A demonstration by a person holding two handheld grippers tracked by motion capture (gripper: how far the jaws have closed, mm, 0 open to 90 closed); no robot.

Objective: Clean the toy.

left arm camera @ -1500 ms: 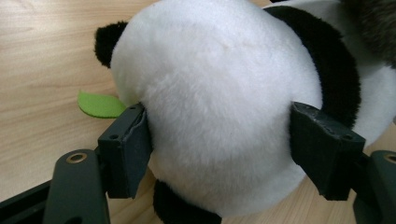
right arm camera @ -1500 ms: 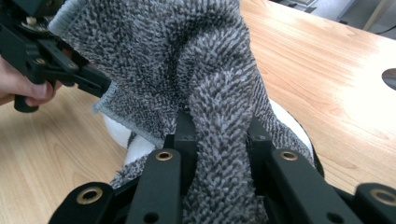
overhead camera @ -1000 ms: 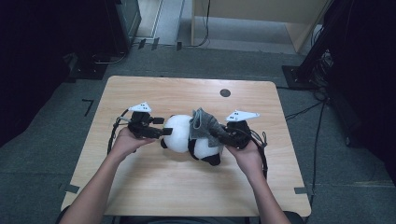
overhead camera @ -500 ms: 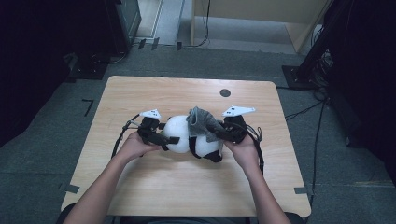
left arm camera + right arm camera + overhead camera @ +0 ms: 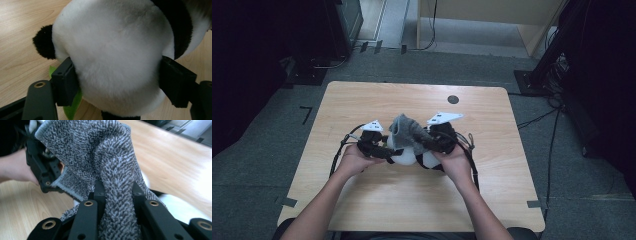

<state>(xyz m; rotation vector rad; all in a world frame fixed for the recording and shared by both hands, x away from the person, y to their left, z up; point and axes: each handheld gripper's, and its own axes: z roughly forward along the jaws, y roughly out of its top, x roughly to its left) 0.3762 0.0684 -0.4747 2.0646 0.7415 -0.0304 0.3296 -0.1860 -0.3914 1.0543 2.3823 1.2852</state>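
Note:
A black-and-white panda plush (image 5: 406, 156) lies on the wooden table (image 5: 362, 100) between both hands. In the left gripper view my left gripper (image 5: 120, 82) has its jaws pressed into the two sides of the plush's white body (image 5: 112, 55); a green leaf (image 5: 72, 110) pokes out beneath. In the high view that left gripper (image 5: 388, 150) sits at the plush's left. My right gripper (image 5: 117, 192) is shut on a fold of grey towelling cloth (image 5: 100, 152), held over the plush. From above, the right gripper (image 5: 426, 141) and the cloth (image 5: 404, 129) sit over the plush's right side.
A small dark round hole (image 5: 453, 99) marks the table's far side. Black cables (image 5: 337, 155) loop beside each gripper. Dark floor, stands and cabinets surround the table. The left hand (image 5: 15, 170) shows behind the cloth in the right gripper view.
My left gripper has moved right and closed around the panda's body. The right gripper has shifted slightly left with the cloth, over the plush.

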